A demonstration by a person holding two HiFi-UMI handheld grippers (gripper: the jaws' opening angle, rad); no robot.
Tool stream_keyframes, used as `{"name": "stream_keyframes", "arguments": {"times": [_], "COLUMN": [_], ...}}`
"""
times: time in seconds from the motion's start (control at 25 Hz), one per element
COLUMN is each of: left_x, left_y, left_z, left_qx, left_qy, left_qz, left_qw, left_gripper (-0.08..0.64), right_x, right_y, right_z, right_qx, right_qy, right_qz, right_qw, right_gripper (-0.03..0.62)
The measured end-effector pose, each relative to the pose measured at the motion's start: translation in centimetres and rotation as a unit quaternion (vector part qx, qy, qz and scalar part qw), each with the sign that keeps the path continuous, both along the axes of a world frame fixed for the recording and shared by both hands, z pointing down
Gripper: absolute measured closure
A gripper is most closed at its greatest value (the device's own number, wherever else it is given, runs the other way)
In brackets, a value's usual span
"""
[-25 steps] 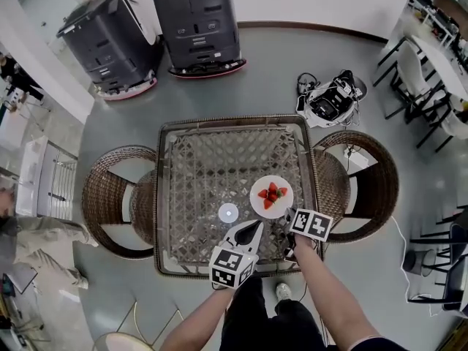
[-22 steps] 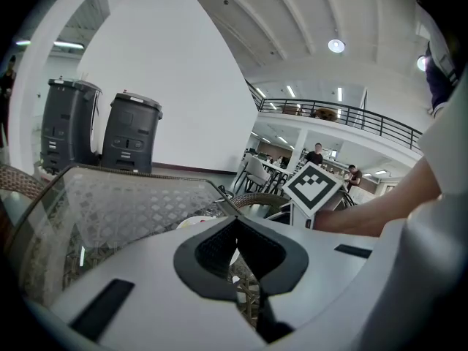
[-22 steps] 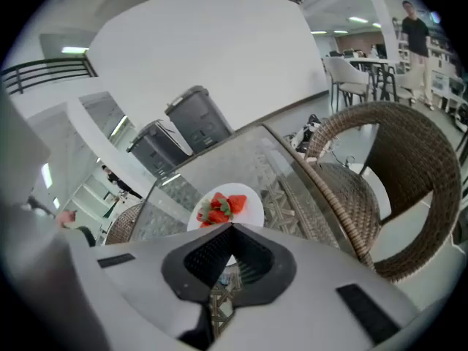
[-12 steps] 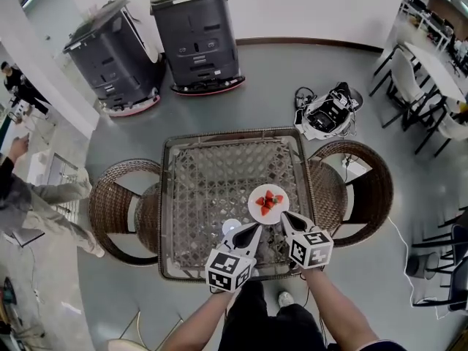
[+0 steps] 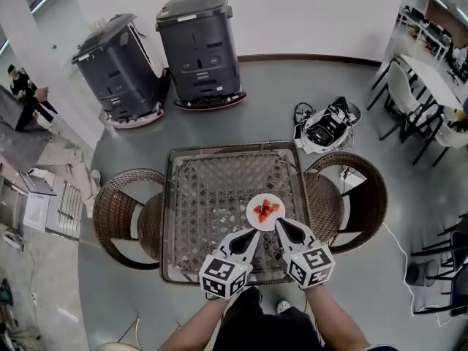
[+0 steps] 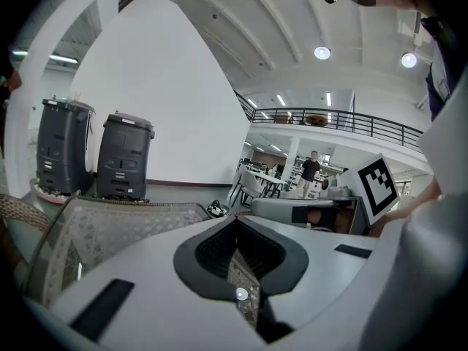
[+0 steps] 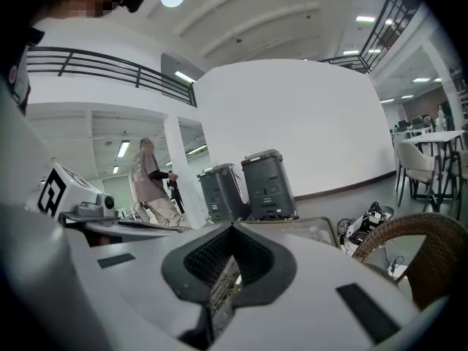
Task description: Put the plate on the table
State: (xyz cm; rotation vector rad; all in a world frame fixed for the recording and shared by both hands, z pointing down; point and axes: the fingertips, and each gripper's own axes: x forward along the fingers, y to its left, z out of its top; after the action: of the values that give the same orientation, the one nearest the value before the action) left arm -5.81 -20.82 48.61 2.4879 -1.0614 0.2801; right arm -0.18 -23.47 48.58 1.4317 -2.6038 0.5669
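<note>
Wicker table, plate set down, both tongs shut
A white round plate of red strawberries (image 5: 252,208) lay on the glass-topped brown wicker table (image 5: 208,196), right of centre toward the near edge. The left gripper (image 5: 255,232) and right gripper (image 5: 278,224) hung over that near edge, tips pointing at the plate's near rim, each pair of jaws pressed together on nothing. A wicker chair (image 5: 117,210) stood on the table's left.

Grey floor (image 5: 278,115) under a white wall (image 5: 307,13) — two dark machines (image 5: 201,46) stand near it. Wicker chairs (image 5: 117,214) sit at the table's (image 5: 219,181) left and right edges; round ceiling lights (image 6: 322,52) glow above a railed balcony (image 6: 351,119).
</note>
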Motion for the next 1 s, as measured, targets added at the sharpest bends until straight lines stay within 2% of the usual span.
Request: {"name": "stream_keyframes", "arguments": {"times": [0.36, 1.0], "left_x": [-0.4, -1.2], "left_y": [0.0, 0.2], "left_z": [-2.0, -2.8], "left_qx": [0.021, 0.025], "left_qy": [-0.005, -0.003], "left_qz": [0.001, 0.000], "left_qw": [0.9998, 0.9997], "left_gripper": [0.554, 0.554], "right_x": [-1.3, -1.8], "right_y": [0.4, 0.6], "right_z": [-2.5, -3.0], "right_qx": [0.034, 0.045], "right_qy": [0.006, 0.004], "right_qz": [-0.019, -0.022], "right_qw": [0.999, 0.999], "right_gripper": [0.588, 0.588]}}
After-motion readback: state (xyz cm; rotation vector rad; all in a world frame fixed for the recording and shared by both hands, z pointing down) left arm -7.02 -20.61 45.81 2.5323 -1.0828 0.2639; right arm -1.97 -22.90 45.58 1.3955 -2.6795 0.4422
